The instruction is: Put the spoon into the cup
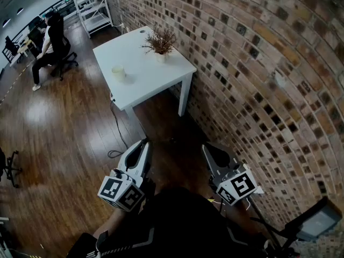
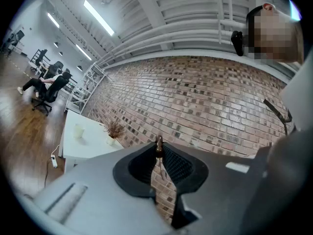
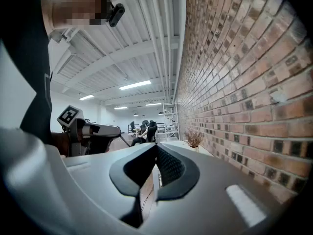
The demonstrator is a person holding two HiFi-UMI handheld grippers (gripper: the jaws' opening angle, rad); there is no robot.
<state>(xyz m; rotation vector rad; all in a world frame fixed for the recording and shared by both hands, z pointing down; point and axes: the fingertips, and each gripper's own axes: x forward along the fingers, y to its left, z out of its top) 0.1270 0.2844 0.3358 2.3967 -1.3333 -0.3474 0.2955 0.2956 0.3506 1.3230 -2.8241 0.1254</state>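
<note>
A cream cup [image 1: 119, 73] stands on the white table [image 1: 134, 82] far ahead; the left gripper view also shows the cup [image 2: 78, 130]. My left gripper [image 2: 158, 153] is shut on the spoon [image 2: 159, 146]. The spoon's brown end sticks up past the fingertips and a thin metal part runs down the slit between the jaws. In the head view the left gripper [image 1: 144, 144] and the right gripper [image 1: 207, 147] hover level over the wooden floor, well short of the table. The right gripper [image 3: 155, 147] is shut with nothing in it.
A dried plant in a small pot [image 1: 160, 43] stands on the table by the brick wall [image 1: 258, 63]. A cable and power strip [image 1: 114, 123] trail from the table's near side. A person sits on an office chair [image 1: 54, 47] at the far left.
</note>
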